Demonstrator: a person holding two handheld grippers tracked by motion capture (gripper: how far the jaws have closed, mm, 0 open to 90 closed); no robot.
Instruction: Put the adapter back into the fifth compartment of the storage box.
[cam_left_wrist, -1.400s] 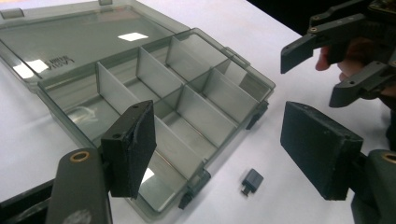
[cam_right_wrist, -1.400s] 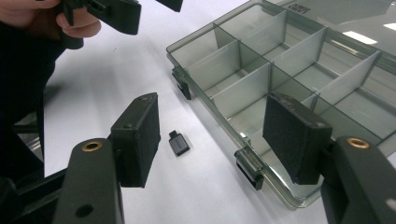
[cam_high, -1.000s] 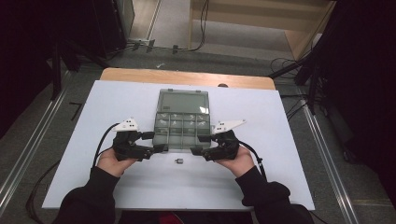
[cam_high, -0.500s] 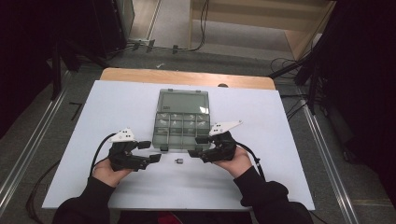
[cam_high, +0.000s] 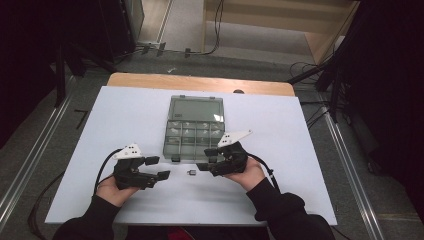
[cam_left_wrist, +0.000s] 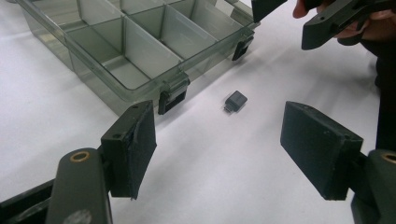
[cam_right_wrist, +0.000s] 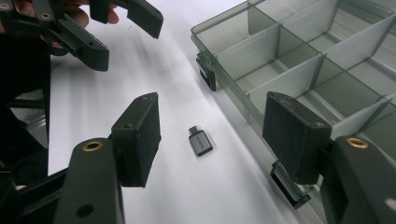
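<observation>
A small dark adapter plug (cam_high: 190, 172) (cam_left_wrist: 235, 101) (cam_right_wrist: 200, 141) lies flat on the white table, just in front of an open grey compartment box (cam_high: 194, 131) (cam_left_wrist: 121, 51) (cam_right_wrist: 299, 60). My left gripper (cam_high: 159, 167) (cam_left_wrist: 219, 149) rests to the plug's left, jaws open, nothing between them. My right gripper (cam_high: 205, 159) (cam_right_wrist: 212, 137) stands open to the plug's right, close to the box's front edge; in its own view the plug lies on the table between and beyond its jaws, touching neither. The two grippers point at each other.
The box's lid (cam_high: 196, 107) lies folded back toward the far side. A white sheet (cam_high: 125, 115) covers the table (cam_high: 200, 84), with bare room left and right of the box. Cables and dark stands crowd the floor beyond the far edge.
My left gripper has drawn back from the box's front edge, toward the near left. The right gripper, the plug and the box have stayed where they were.
</observation>
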